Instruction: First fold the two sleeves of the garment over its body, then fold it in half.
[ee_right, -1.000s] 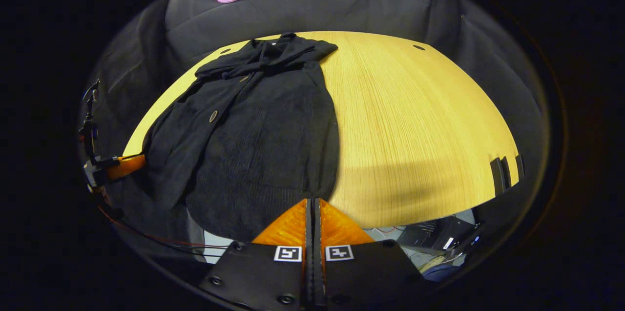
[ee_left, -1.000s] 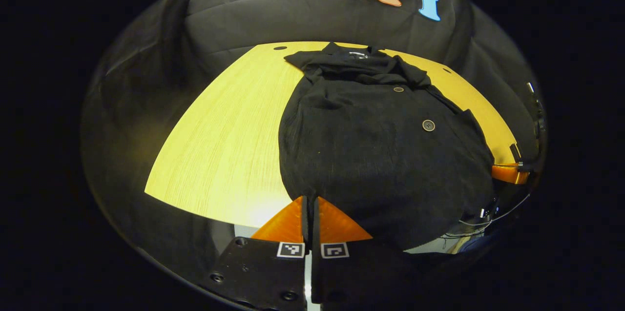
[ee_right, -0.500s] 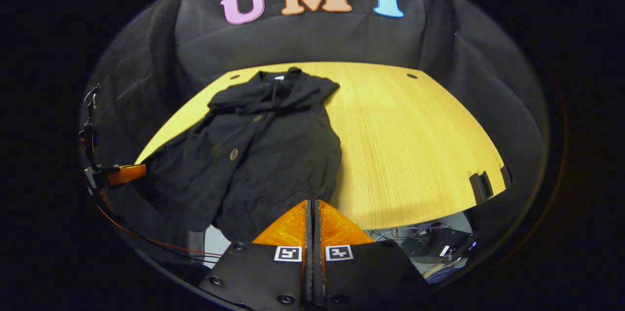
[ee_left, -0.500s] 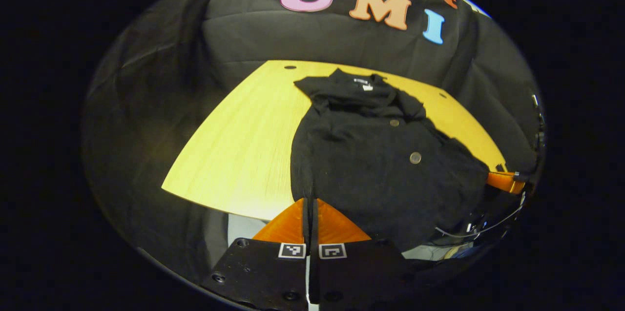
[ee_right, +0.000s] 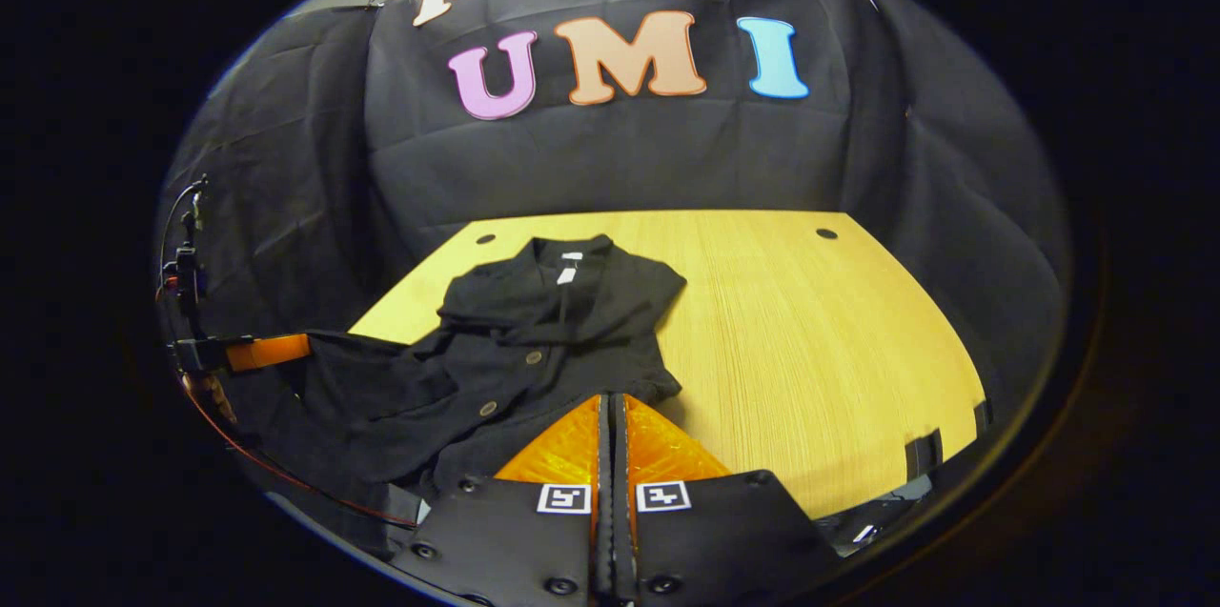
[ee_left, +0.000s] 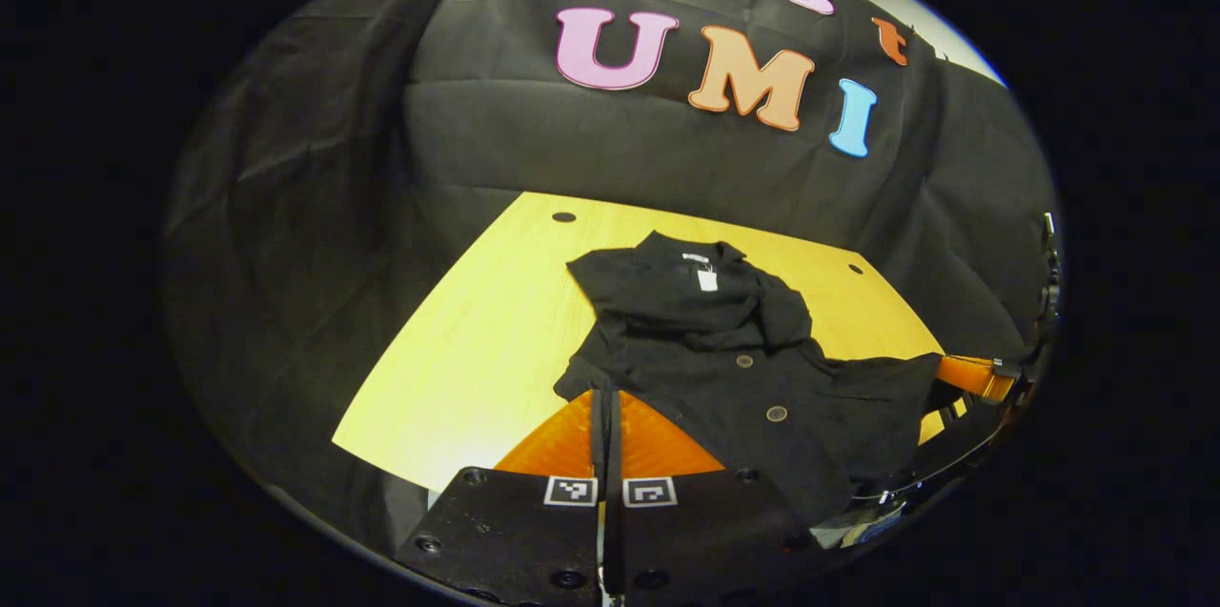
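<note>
While both hand-held grippers are pinching the hem, you are lifting the near end of the garment (ee_left: 734, 359) off the surface (ee_left: 467, 350), presumably so it can be carried toward the collar for the half fold. In the left gripper view, the left hand-held gripper (ee_left: 605, 416) is clenched, its fingers pressed together with a thin edge of black cloth running down between them at the garment's near left corner. In the right gripper view, the right hand-held gripper (ee_right: 610, 426) is likewise clenched on the near right corner of the hem. Each view is also showing the other gripper farther off at the side, holding its corner, with the cloth sagging between the two.

The collar (ee_right: 562, 269) end is lying flat on the surface near the far edge, tag up, buttons (ee_right: 534, 357) facing up along the front. Sleeves appear to be folded in already, since none is trailing outside the body; I am judging this, as black on black is hiding the layers.

Gripping both corners is keeping the hem taut. Risk, as I judge it: the sagging middle bunching when laid down.
</note>
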`<state>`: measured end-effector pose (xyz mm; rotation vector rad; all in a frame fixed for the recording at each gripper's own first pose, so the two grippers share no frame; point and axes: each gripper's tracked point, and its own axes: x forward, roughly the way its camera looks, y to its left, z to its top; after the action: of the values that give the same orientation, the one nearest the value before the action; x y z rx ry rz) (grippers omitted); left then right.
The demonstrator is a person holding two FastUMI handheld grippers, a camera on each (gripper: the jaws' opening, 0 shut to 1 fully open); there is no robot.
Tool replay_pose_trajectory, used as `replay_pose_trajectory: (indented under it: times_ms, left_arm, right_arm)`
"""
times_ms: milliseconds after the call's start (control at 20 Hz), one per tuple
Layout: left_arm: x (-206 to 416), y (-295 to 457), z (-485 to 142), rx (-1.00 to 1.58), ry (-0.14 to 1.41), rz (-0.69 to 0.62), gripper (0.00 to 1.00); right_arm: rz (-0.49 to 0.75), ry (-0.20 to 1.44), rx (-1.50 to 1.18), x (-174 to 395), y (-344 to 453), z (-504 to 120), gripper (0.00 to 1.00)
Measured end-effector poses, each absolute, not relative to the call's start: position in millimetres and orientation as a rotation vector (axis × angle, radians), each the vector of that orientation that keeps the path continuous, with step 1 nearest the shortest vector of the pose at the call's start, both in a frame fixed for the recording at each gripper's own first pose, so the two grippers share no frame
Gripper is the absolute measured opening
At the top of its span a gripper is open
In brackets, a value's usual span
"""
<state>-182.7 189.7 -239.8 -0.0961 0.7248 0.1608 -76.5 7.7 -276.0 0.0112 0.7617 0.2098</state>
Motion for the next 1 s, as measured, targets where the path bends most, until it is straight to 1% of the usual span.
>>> replay_pose_trajectory:
  times_ms: [150, 350, 500, 550, 850, 900, 950, 1000]
  left_arm:
    - [-155.7, 182.8, -219.2, -0.089, 0.664, 0.174, 0.00]
    - [-126.5, 183.6, -199.9, -0.025, 0.628, 0.200, 0.00]
    - [-104.6, 185.7, -191.8, -0.024, 0.618, 0.223, 0.00]
    - [-98.3, 188.6, -190.1, -0.026, 0.616, 0.233, 0.00]
    - [-52.1, 206.5, -199.4, -0.014, 0.627, 0.234, 0.00]
    - [-43.1, 209.0, -201.0, -0.011, 0.625, 0.224, 0.00]
    - [-33.4, 211.4, -203.2, -0.011, 0.623, 0.218, 0.00]
    - [-24.4, 213.8, -205.4, -0.012, 0.625, 0.212, 0.00]
  right_arm:
    - [0.268, 0.727, 0.014, -48.2, 11.4, -260.9, 0.03]
    - [0.333, 0.646, 0.029, -8.2, 10.9, -234.5, 0.03]
    - [0.343, 0.619, 0.044, 15.3, 6.4, -221.8, 0.06]
    - [0.346, 0.612, 0.049, 25.3, 6.7, -218.3, 0.03]
    - [0.306, 0.612, 0.063, 71.8, 7.8, -218.1, 0.03]
    - [0.303, 0.609, 0.073, 76.9, 11.5, -217.2, 0.00]
    - [0.299, 0.604, 0.065, 84.1, 14.1, -217.0, 0.03]
    - [0.288, 0.607, 0.050, 92.5, 14.5, -219.3, 0.00]
